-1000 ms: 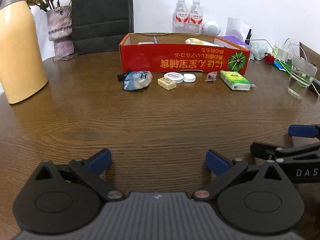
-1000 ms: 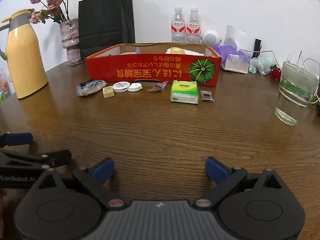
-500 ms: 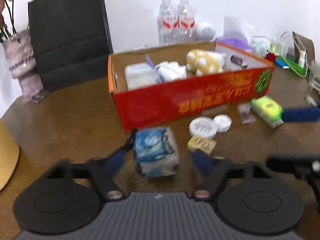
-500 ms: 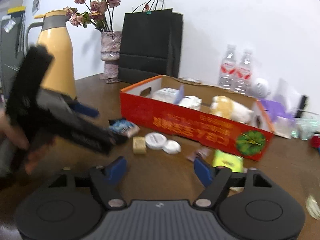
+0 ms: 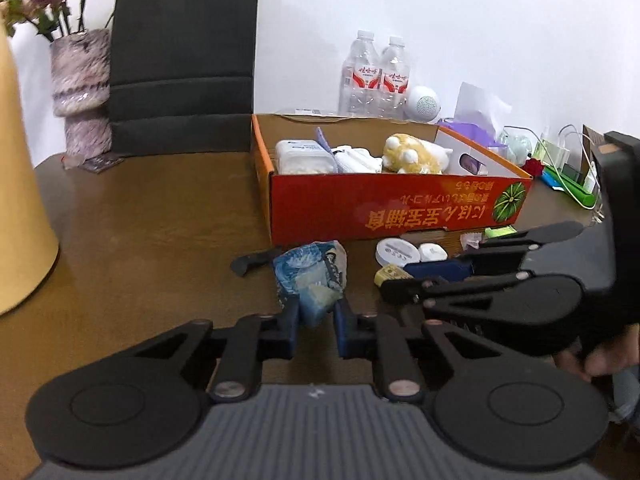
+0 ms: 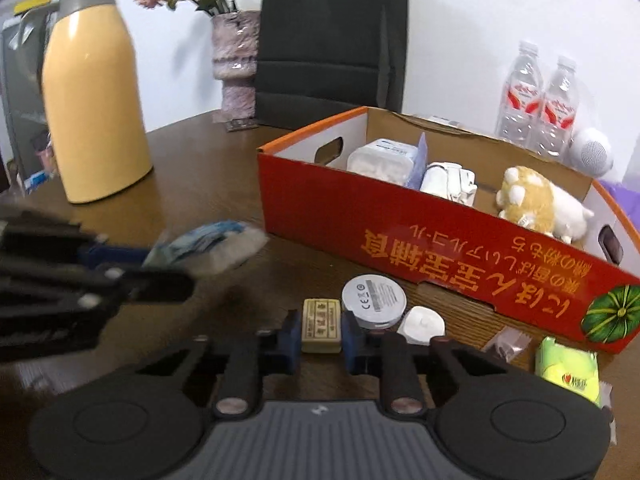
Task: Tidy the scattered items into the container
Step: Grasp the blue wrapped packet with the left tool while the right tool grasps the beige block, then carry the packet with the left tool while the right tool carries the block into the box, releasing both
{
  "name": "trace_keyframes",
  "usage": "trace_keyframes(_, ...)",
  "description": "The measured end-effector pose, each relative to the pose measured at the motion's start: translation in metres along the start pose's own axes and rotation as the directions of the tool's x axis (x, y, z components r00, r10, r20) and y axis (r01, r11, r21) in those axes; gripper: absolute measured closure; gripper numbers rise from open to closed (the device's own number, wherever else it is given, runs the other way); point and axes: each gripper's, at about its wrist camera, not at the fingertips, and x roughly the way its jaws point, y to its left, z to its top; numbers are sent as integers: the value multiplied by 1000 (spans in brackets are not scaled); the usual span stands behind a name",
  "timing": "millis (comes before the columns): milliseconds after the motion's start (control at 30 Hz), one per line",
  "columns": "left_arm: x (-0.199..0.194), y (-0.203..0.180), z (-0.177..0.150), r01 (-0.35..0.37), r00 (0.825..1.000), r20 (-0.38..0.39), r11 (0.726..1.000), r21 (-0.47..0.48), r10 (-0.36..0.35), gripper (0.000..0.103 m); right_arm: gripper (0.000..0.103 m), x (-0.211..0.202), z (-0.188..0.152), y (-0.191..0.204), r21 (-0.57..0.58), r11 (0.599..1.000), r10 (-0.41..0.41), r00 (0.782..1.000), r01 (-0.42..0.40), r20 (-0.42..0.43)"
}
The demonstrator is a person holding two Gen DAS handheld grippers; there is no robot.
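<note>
The red cardboard box stands on the brown table and holds a plush toy and white packs. My left gripper is shut on the blue snack packet in front of the box. My right gripper is shut on the small tan block; it also shows in the left wrist view. A round white disc, a small white case, a brown sachet and a green tissue pack lie along the box front.
A yellow thermos stands at the left. A vase and a black paper bag stand behind. Water bottles, a white speaker and cables are behind the box at the right.
Both grippers moved forward from the near table edge to the items by the box. The left one closed on the blue packet, the right one closed on the tan block.
</note>
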Motion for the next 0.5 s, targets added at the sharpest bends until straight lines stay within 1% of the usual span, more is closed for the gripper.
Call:
trace_keyframes(67, -10, -5, -5, -29, 999, 13, 999, -13, 29, 86, 84, -7, -3, 1, 10, 1000, -8, 1000, 9, -11)
trace_keyframes(100, -19, -9, -9, -47, 998, 34, 998, -32, 48, 86, 84, -17, -7, 3, 13, 1000, -4, 1000, 4, -1)
trace_keyframes(167, -36, -19, -16, -95, 993, 64, 994, -58, 99, 86, 84, -43, -17, 6, 14, 1000, -3, 999, 2, 41)
trace_keyframes(200, -45, -27, -22, -111, 990, 81, 992, -67, 116, 86, 84, -60, -25, 7, 25, 999, -22, 998, 20, 64)
trace_keyframes(267, -62, -41, -32, -102, 989, 101, 990, -95, 111, 86, 84, -91, -46, 10, 56, 997, -63, 992, 57, 110)
trace_keyframes(333, -78, -59, -43, -80, 990, 108, 991, -108, 92, 86, 84, -125, -72, 13, 90, 993, -93, 981, 79, 172)
trace_keyframes(367, -83, -68, -47, -72, 991, 108, 993, -98, 83, 86, 84, -140, -84, 14, 109, 991, -102, 975, 82, 197)
trace_keyframes(433, -88, -85, -51, -50, 994, 96, 998, -46, 54, 86, 84, -168, -105, 16, 137, 986, -126, 963, 95, 237)
trace_keyframes(500, -93, -97, -49, -44, 994, 99, 999, -19, 45, 86, 84, -187, -117, 15, 145, 982, -157, 951, 122, 267)
